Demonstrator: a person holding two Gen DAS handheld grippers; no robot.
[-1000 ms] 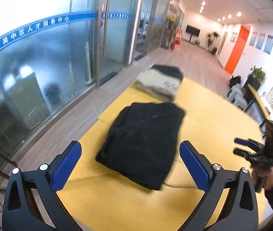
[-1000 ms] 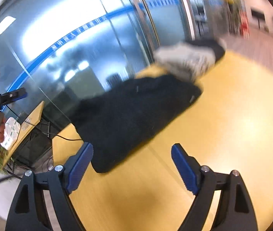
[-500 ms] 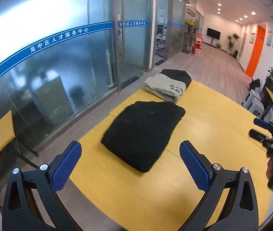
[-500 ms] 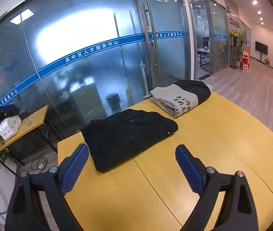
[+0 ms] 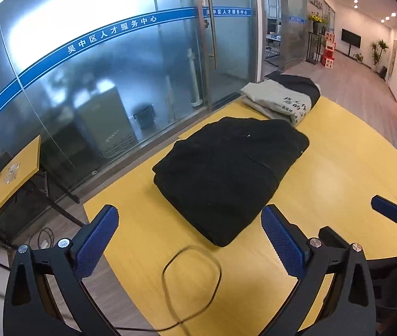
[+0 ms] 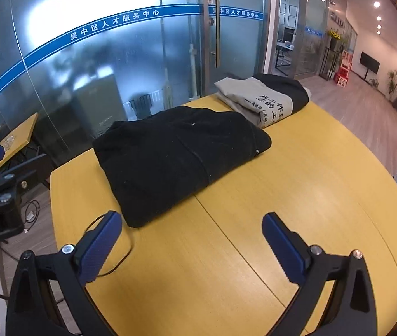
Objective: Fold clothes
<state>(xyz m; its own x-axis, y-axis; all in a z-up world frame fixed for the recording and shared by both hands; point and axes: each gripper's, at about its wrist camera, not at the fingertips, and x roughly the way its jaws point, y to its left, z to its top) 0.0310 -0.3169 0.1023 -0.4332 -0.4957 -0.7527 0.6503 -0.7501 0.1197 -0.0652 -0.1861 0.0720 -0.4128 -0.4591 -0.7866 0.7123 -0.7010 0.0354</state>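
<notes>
Black folded garment (image 5: 232,173) lies ahead of both grippers, long axis slanting away; left gripper (image 5: 190,240) nearer, fingers apart; right gripper (image 6: 192,240) opening, empty.

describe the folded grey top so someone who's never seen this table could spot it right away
Start at the big yellow table beside the frosted glass wall with the blue stripe. At its far end, past the folded black garment, sits a small pile, and the grey top is the pale piece on it. Black printed characters on it set it apart from the plain black clothes around it.
</notes>
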